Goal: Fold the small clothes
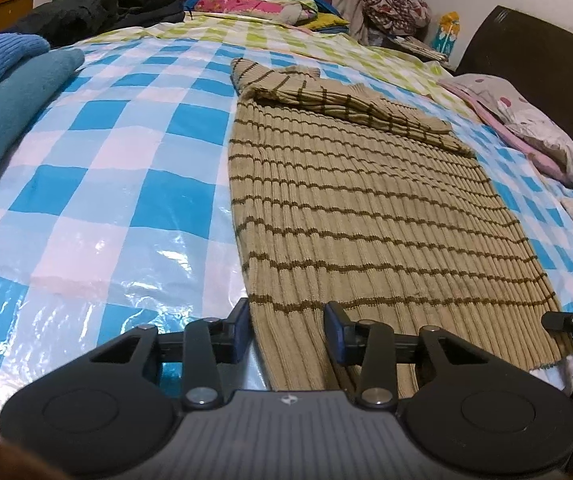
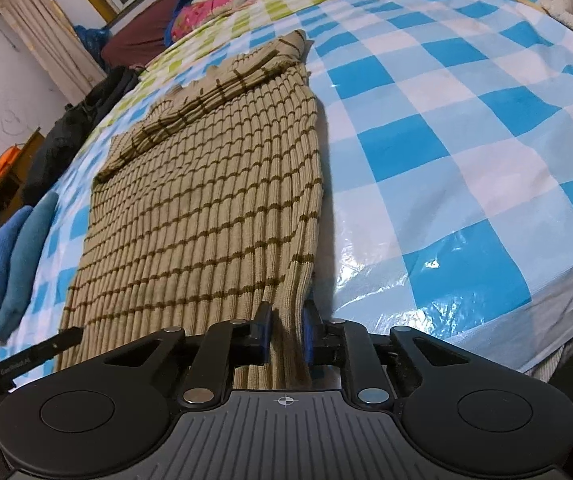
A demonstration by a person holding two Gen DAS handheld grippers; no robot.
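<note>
1. A tan striped sweater (image 1: 366, 200) is seen laid flat on the bed (image 1: 106, 140), which is covered w/ a blue-white checked plastic sheet; one sleeve is folded across the far end near the collar.
2. The left hand-held gripper (image 1: 286, 330) is held at the near hem, left corner. Its jaws are spread apart: one finger sits on the plastic just beside the sweater's edge, the other over the knit. Nothing is pinched.
3. The right hand-held gripper (image 2: 286, 332) is placed at the near hem, right edge. A ridge of knit is caught between the two blue pads (image 2: 264, 338), jaws narrowed onto it, so the fabric is gripped.
4. Folded blue knitwear (image 1: 10, 92) is stacked on the bed's left side, well apart from the sweater.
5. A dark jacket (image 1: 98, 10) and a heap of coloured clothes (image 1: 262, 2) are seen at the far end; a pillow (image 1: 526, 120) is on the right.
</note>
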